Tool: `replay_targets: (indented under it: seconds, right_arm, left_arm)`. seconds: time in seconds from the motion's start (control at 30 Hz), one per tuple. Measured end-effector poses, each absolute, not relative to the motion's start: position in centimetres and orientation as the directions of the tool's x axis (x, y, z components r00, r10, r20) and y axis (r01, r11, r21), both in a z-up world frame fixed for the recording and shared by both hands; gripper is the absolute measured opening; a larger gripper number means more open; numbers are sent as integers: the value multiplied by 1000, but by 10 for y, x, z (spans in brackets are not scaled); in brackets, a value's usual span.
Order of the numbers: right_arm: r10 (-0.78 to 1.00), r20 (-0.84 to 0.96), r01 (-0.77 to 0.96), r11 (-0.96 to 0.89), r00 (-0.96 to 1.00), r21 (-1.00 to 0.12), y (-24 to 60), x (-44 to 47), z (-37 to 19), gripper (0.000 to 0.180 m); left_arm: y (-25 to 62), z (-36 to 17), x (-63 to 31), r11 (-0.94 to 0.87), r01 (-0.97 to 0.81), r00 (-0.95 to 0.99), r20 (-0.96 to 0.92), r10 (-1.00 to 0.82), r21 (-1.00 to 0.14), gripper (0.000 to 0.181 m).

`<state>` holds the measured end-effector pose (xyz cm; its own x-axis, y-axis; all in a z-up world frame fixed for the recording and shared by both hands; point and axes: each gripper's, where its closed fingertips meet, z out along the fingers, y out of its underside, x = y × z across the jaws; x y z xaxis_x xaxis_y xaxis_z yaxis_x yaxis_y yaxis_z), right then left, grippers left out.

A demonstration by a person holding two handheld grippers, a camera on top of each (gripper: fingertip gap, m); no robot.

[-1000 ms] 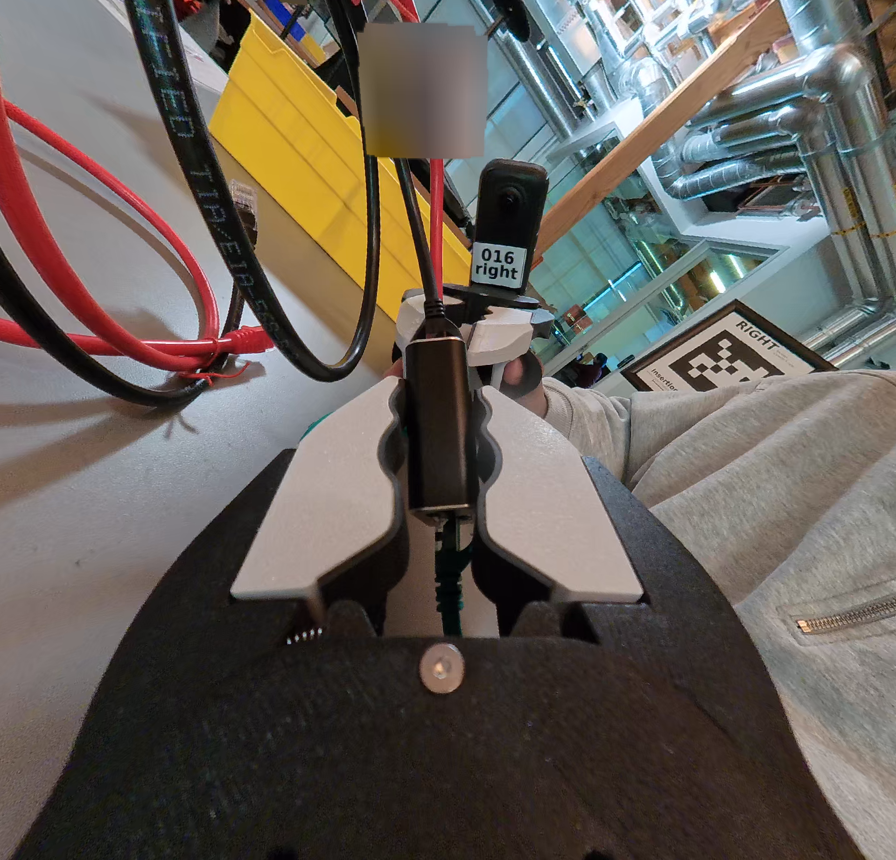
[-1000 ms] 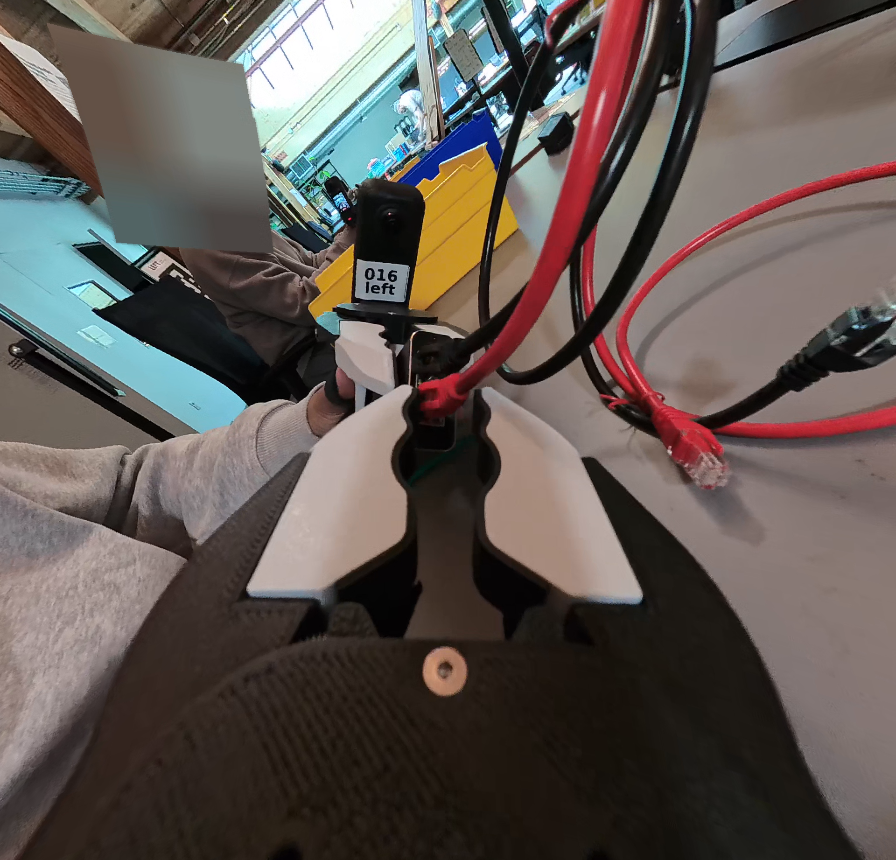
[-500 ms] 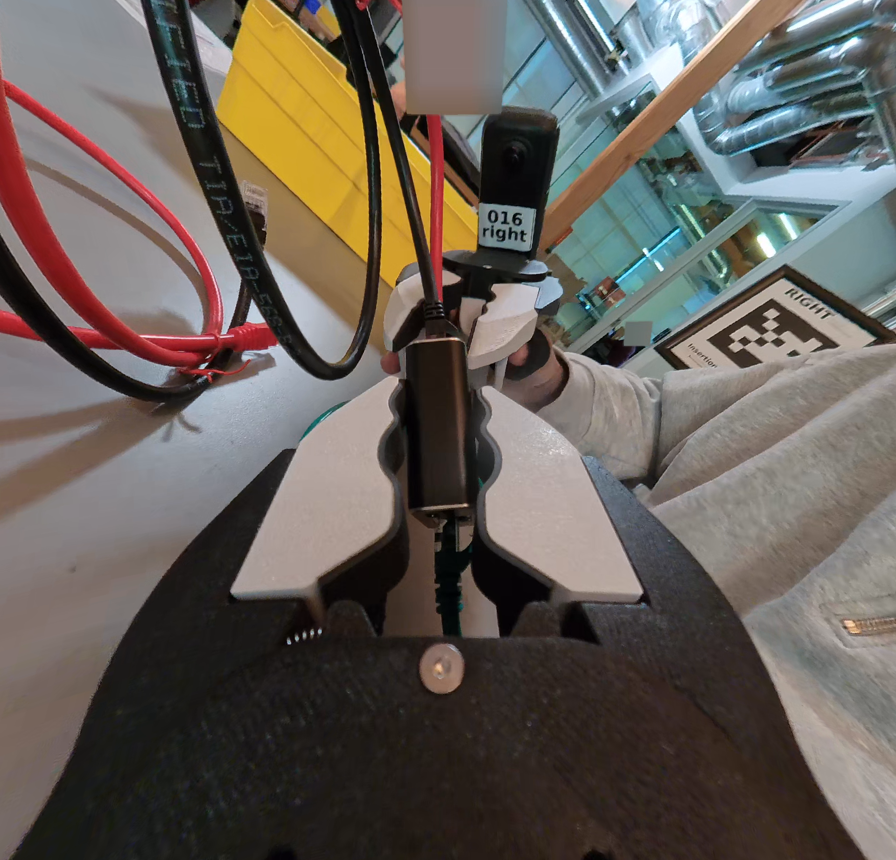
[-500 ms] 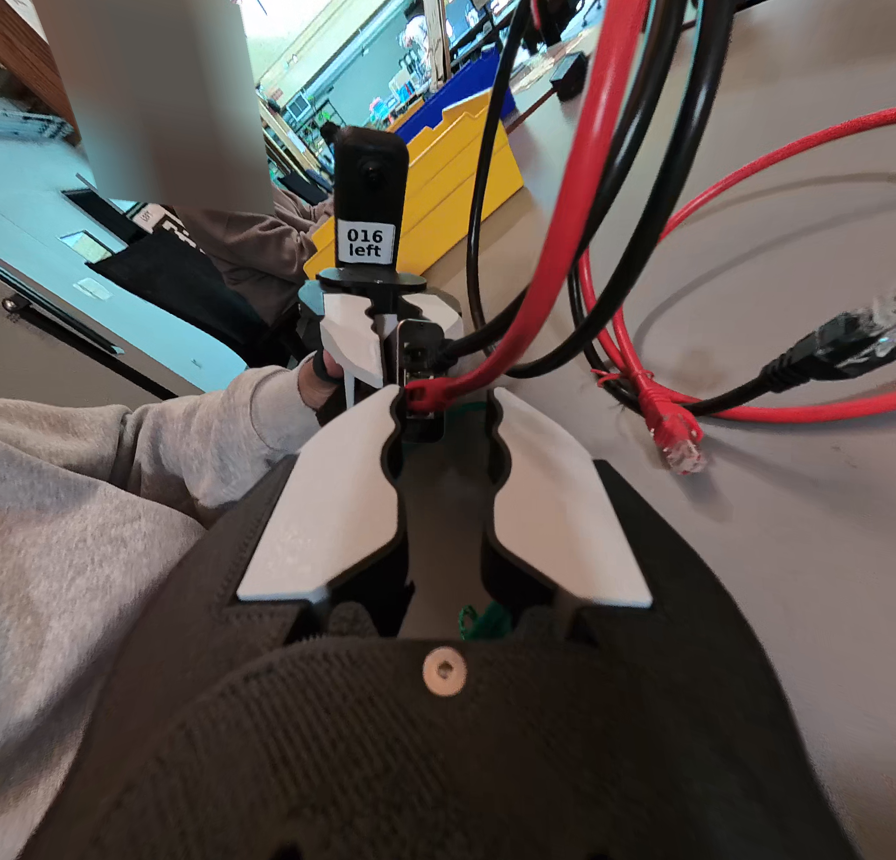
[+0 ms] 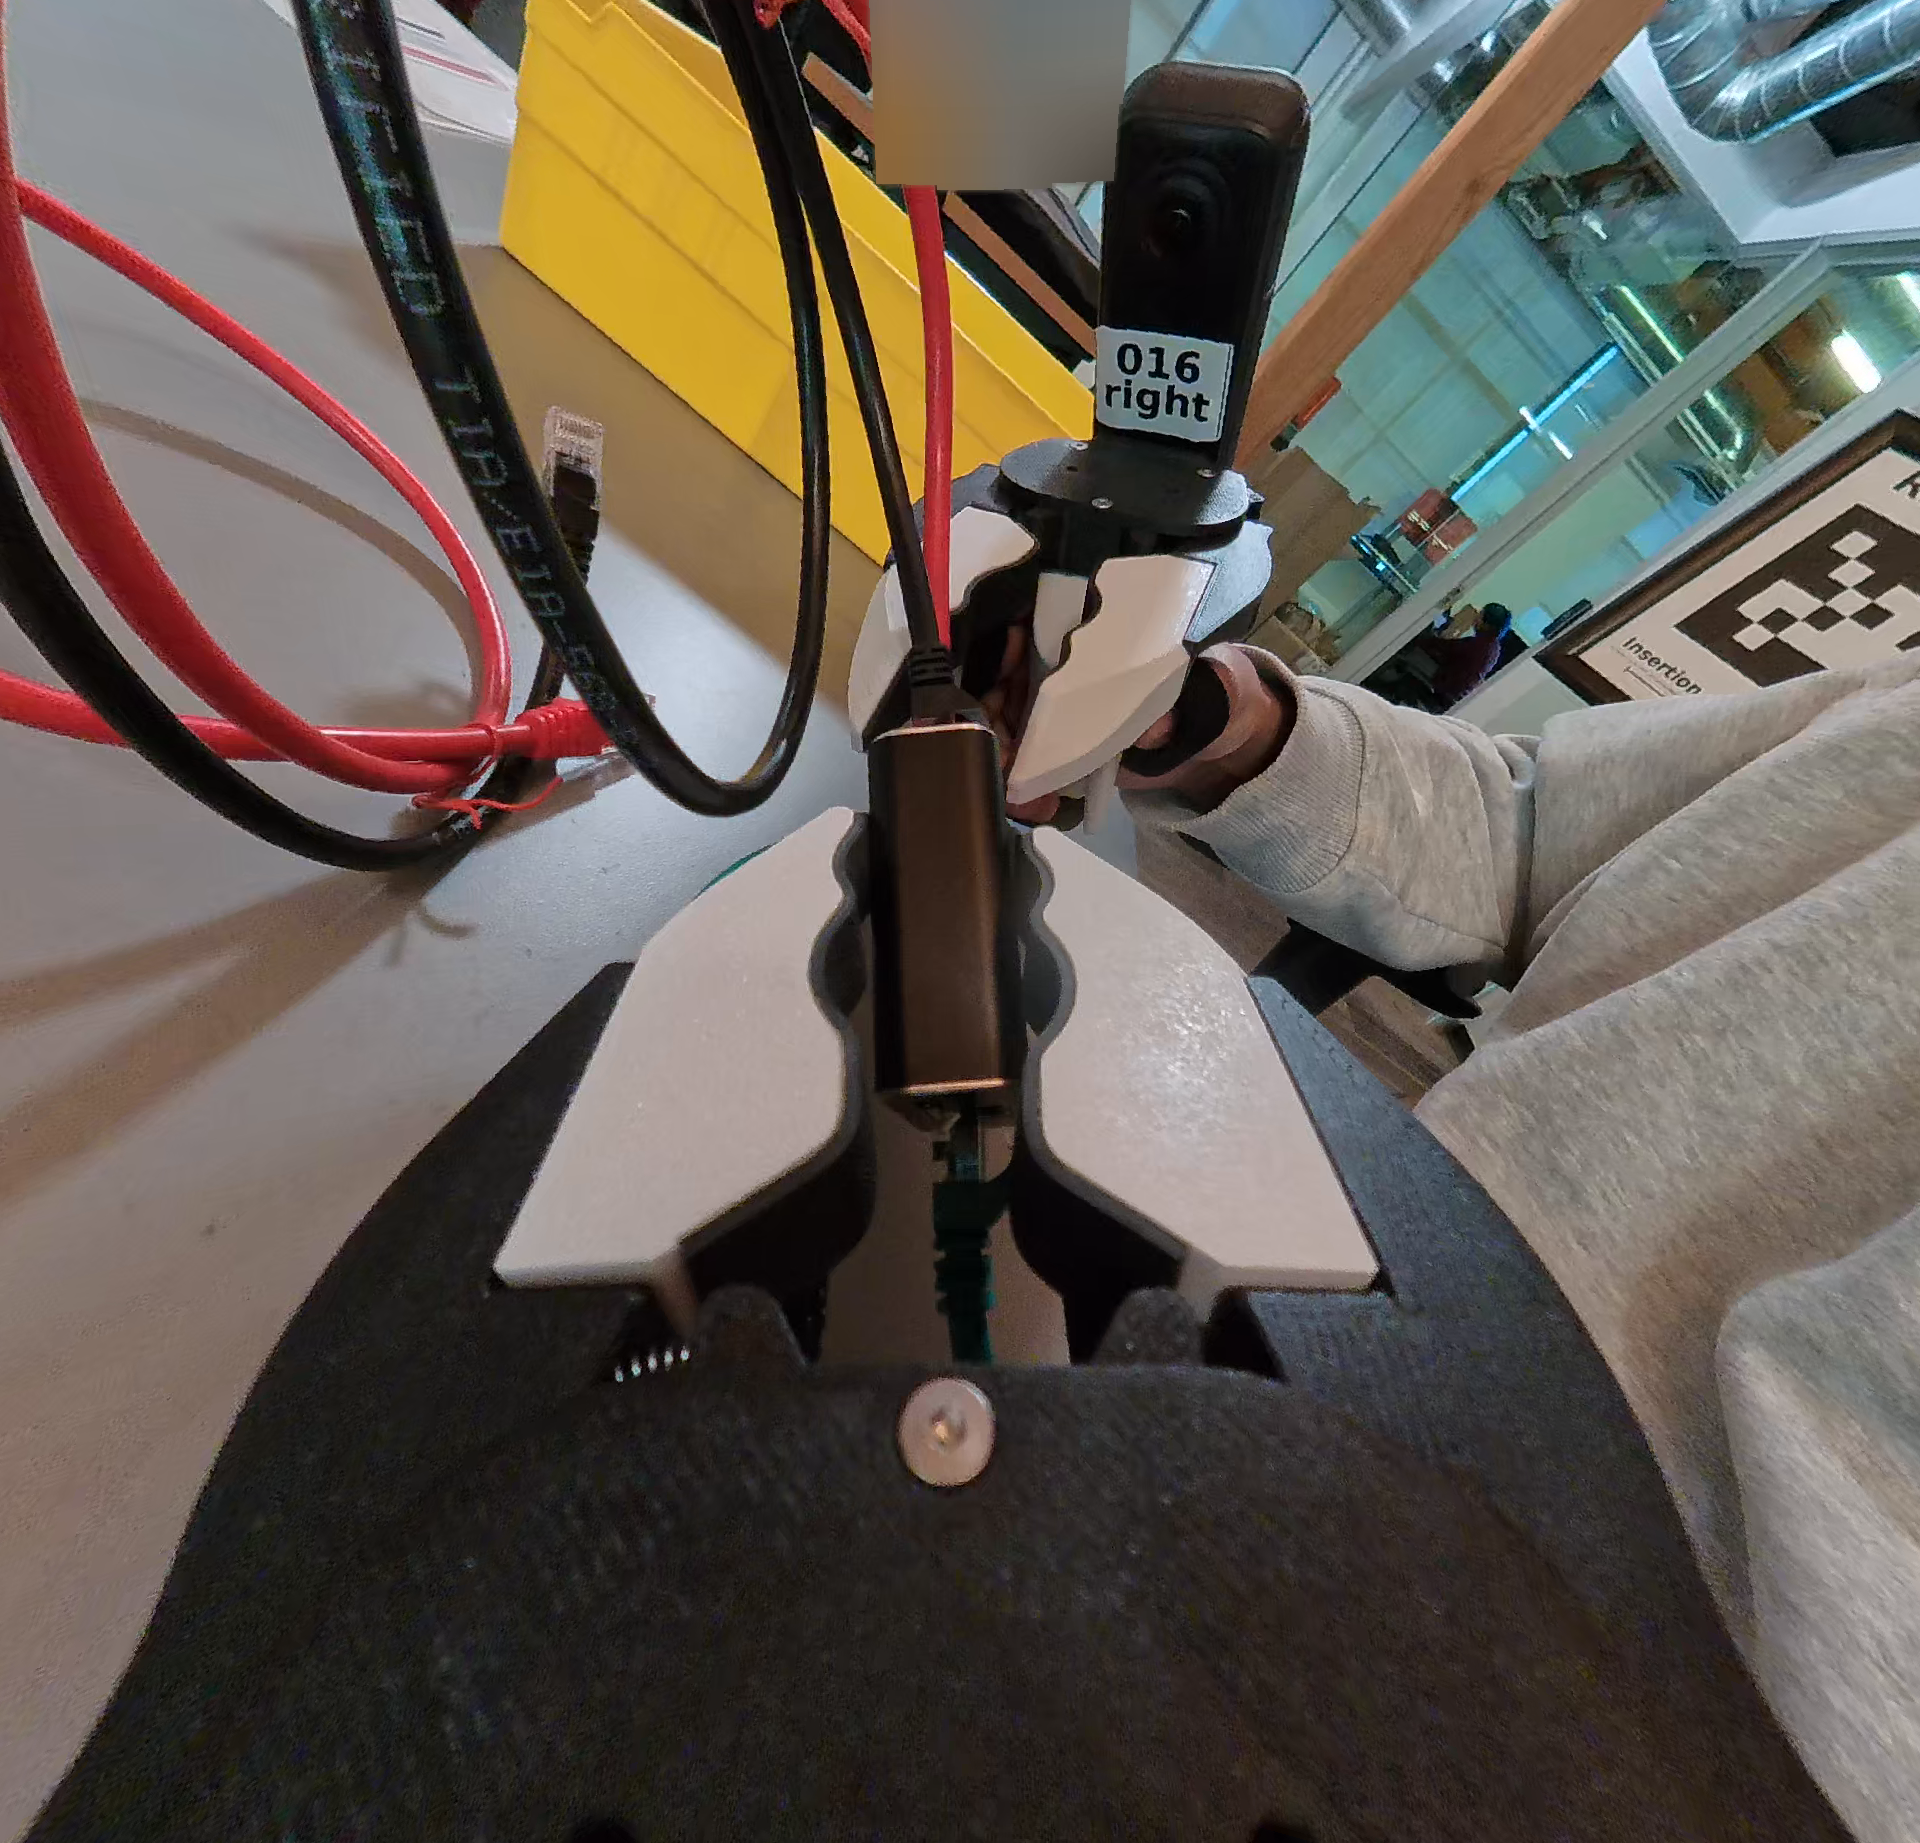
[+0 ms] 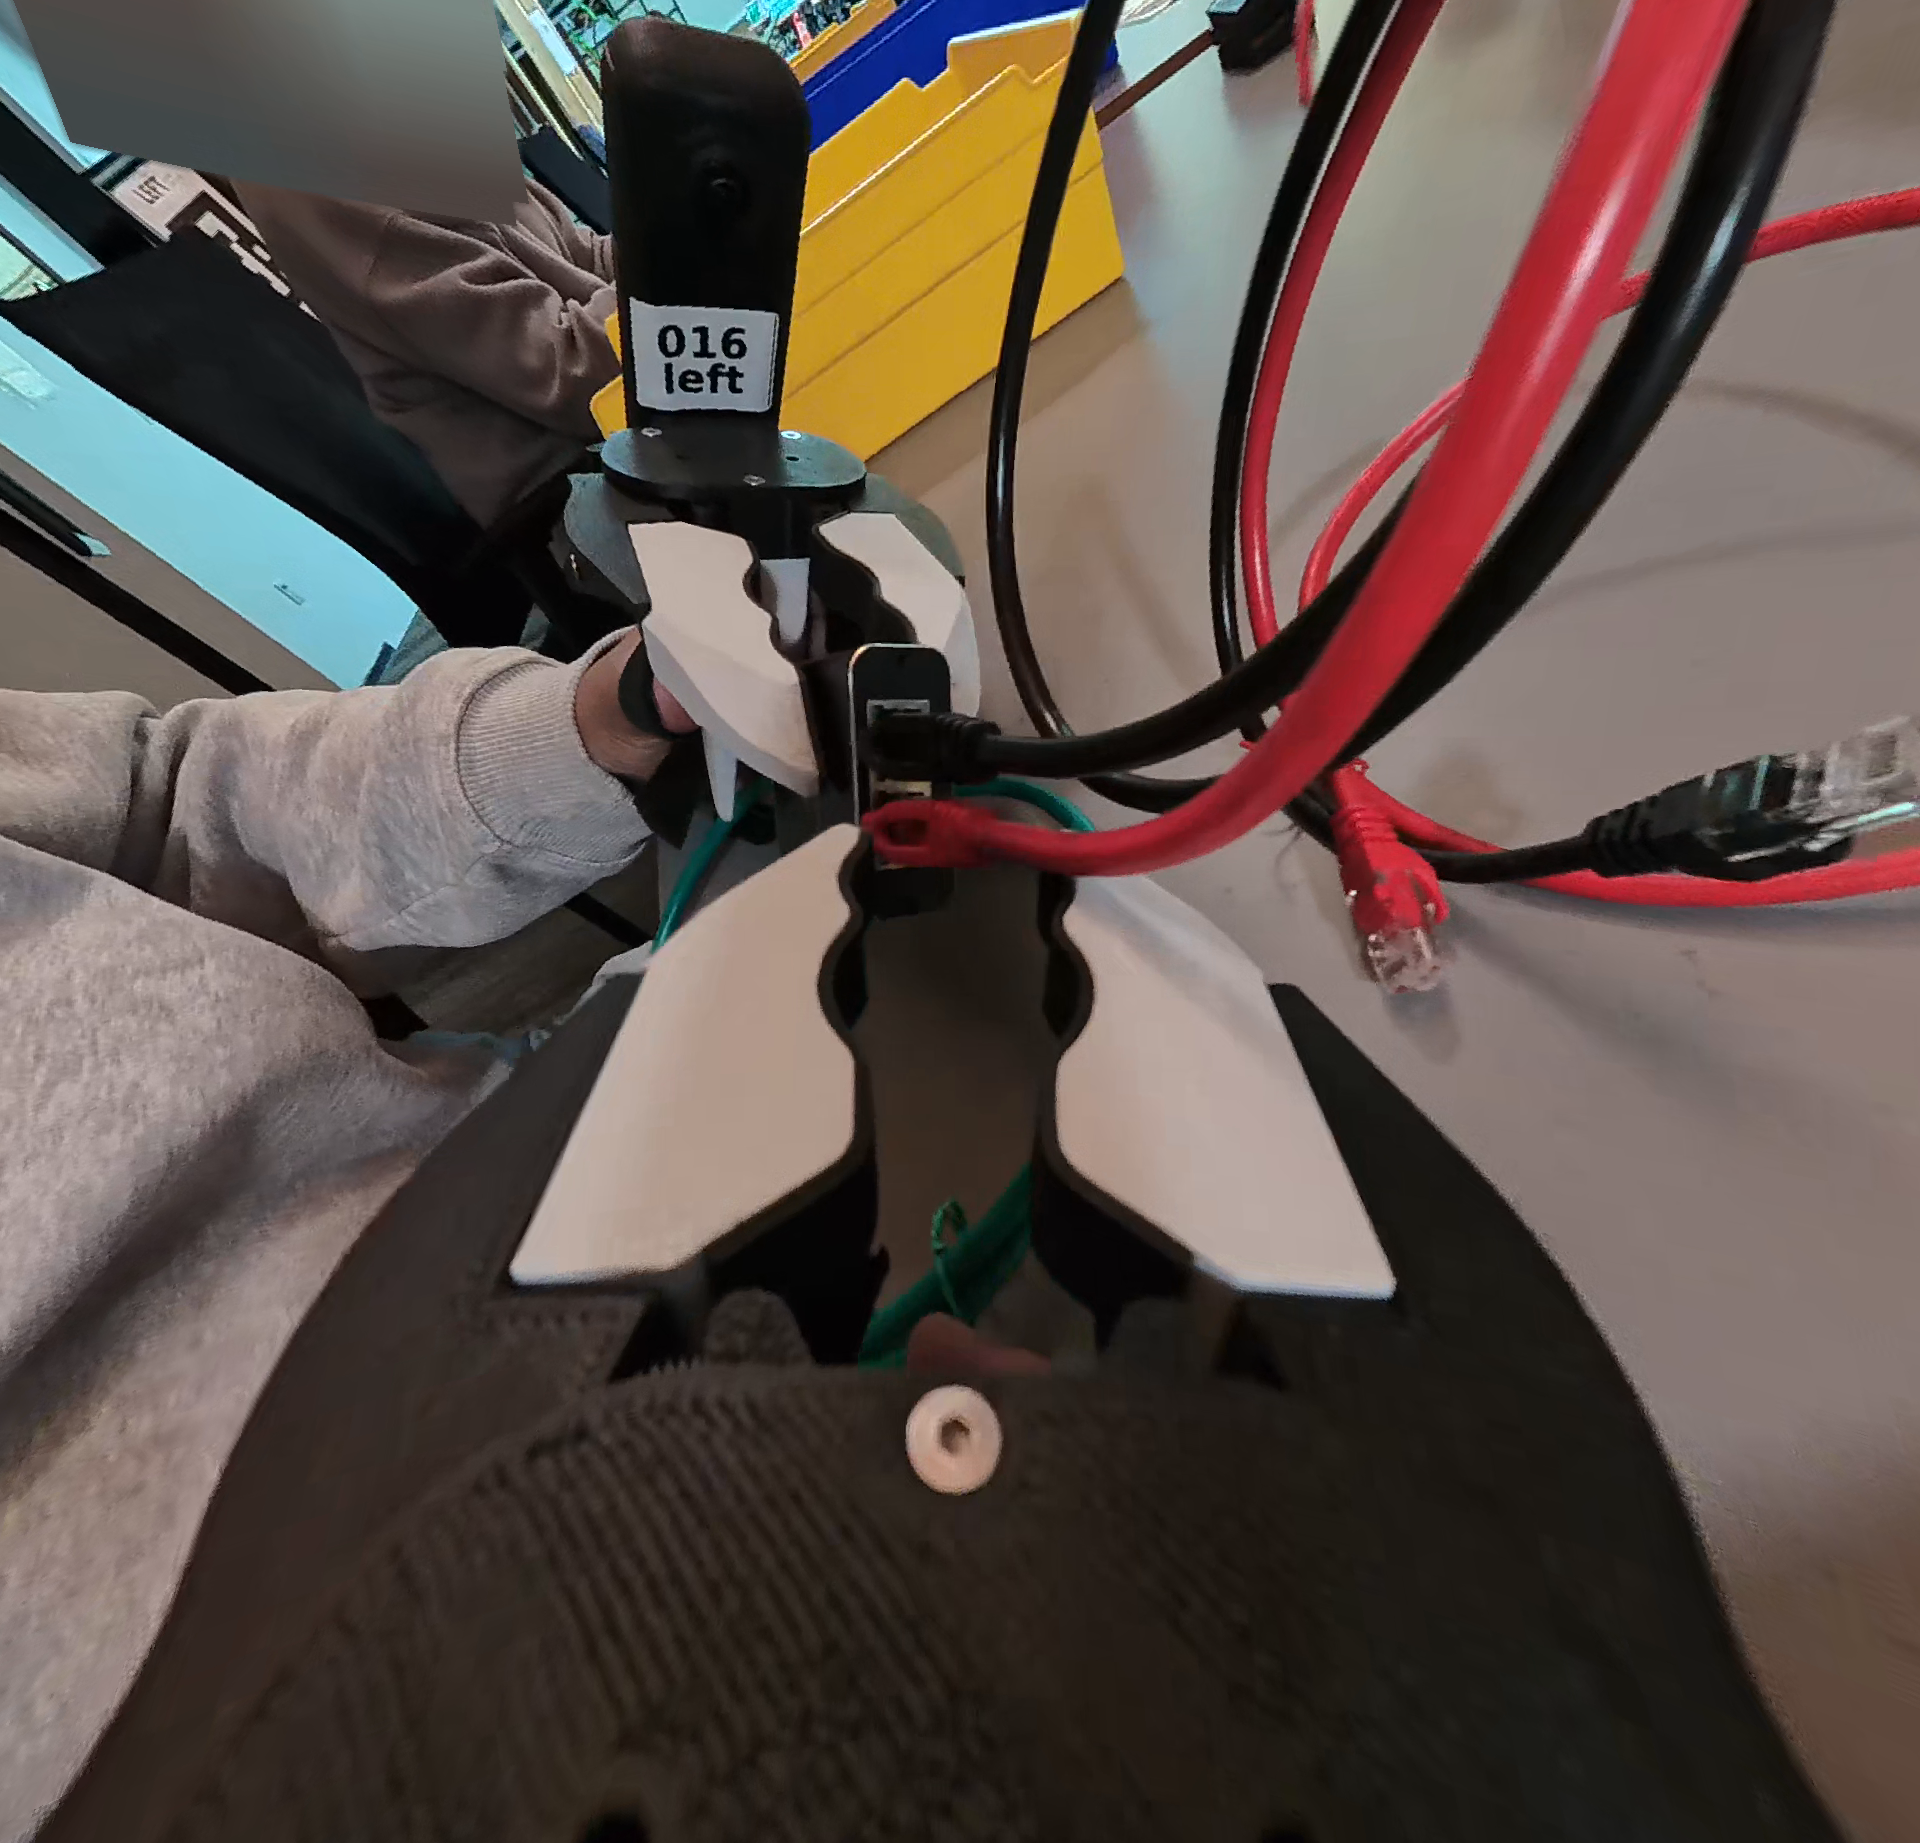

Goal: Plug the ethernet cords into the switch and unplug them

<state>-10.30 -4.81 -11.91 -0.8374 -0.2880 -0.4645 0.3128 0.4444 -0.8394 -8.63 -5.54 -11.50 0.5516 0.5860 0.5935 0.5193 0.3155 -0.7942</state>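
Note:
My left gripper (image 5: 940,843) is shut on the small black switch (image 5: 940,941) and holds it above the table. A green cord (image 5: 964,1232) is plugged into its near end. In the right wrist view the switch's port face (image 6: 902,671) shows a black cord's plug (image 6: 930,739) and a red cord's plug (image 6: 914,832) seated in it. My right gripper (image 6: 948,858) is open and empty, its tips just in front of the red plug. The green cord (image 6: 987,1243) runs under it. The right gripper also shows in the left wrist view (image 5: 1049,713).
A loose red plug (image 6: 1392,910) and a loose black plug with a clear tip (image 6: 1766,806) lie on the grey table (image 6: 1558,1170) among cable loops. A yellow bin (image 6: 935,235) and a blue bin (image 6: 935,17) stand behind. A person's grey sleeve (image 6: 312,806) is at the left.
My right gripper has opened, let go of the red plug and drawn back from the switch. The red plug stays in its port. My left gripper still holds the switch.

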Motion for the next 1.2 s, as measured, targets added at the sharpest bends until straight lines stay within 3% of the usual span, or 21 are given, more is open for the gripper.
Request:
replay_targets:
  seconds: [1.2]
  right_arm:
    - [-285,-392,231,466,-875,-854,-46,-93,-118,16]
  left_arm:
    - [-51,-119,-86,281,535,555,583,593,-796,26]
